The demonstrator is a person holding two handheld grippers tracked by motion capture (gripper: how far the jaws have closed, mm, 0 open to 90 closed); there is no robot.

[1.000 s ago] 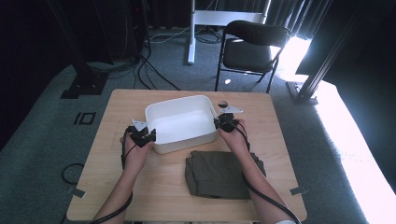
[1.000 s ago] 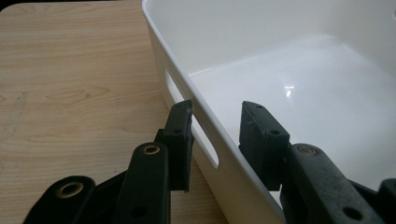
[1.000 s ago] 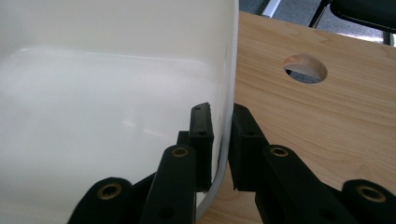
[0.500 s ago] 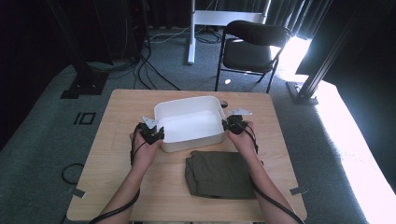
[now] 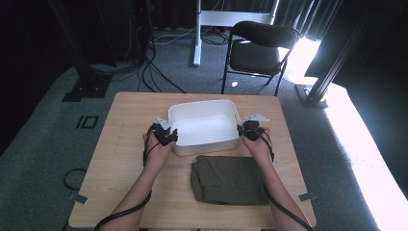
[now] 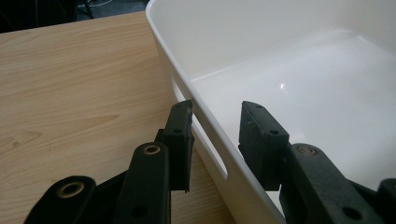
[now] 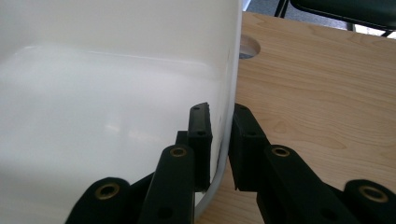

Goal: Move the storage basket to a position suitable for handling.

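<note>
1. While both hands carried it, the white bin [image 5: 204,126] slid right and back on the tabletop [image 5: 120,139]; folded cloth [image 5: 228,179] lies just in front.
2. Right claw [image 7: 218,144] clamps its right wall.
3. Left claw [image 6: 215,135] straddles the left wall, jaws apart, likely releasing.

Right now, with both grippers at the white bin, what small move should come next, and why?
Probably close the left gripper first: its fingers straddle the white bin wall with a gap showing, while the right gripper already looks clamped on the opposite wall. Then both sides are gripped.
</note>
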